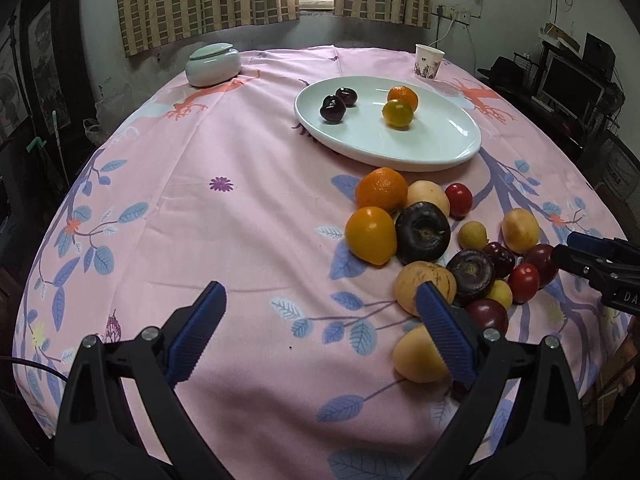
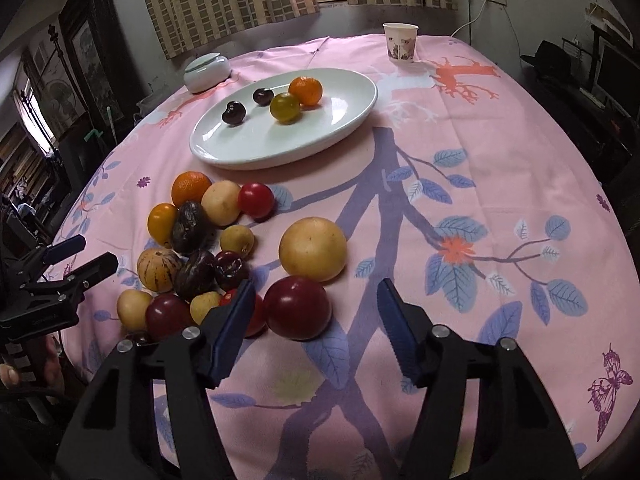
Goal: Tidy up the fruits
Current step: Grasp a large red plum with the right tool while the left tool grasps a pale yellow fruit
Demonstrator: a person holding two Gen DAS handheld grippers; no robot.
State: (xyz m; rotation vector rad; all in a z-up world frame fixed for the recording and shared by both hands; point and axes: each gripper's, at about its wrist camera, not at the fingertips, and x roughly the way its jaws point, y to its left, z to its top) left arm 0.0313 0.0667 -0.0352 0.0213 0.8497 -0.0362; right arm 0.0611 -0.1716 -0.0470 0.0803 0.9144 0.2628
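A white oval plate (image 1: 440, 144) (image 2: 352, 108) holds two dark cherries, an orange (image 2: 306, 90) and a yellow-green tomato (image 2: 285, 107). A pile of fruit (image 1: 436, 240) (image 2: 200, 248) lies on the pink cloth in front of it: oranges, yellow fruits, dark purple fruits, red tomatoes. My left gripper (image 1: 320, 312) is open and empty, left of the pile, its right finger beside a yellow fruit (image 1: 420, 356). My right gripper (image 2: 316, 308) is open and empty; a dark red plum (image 2: 298, 307) lies between its fingers, near the left one. A large yellow fruit (image 2: 313, 255) lies just beyond.
A pale lidded jar (image 1: 213, 64) (image 2: 207, 67) and a paper cup (image 1: 429, 62) (image 2: 400, 43) stand at the table's far side. Each gripper shows in the other's view, the right one (image 1: 592, 260) and the left one (image 2: 60, 268). Curtains and a wall lie behind the table.
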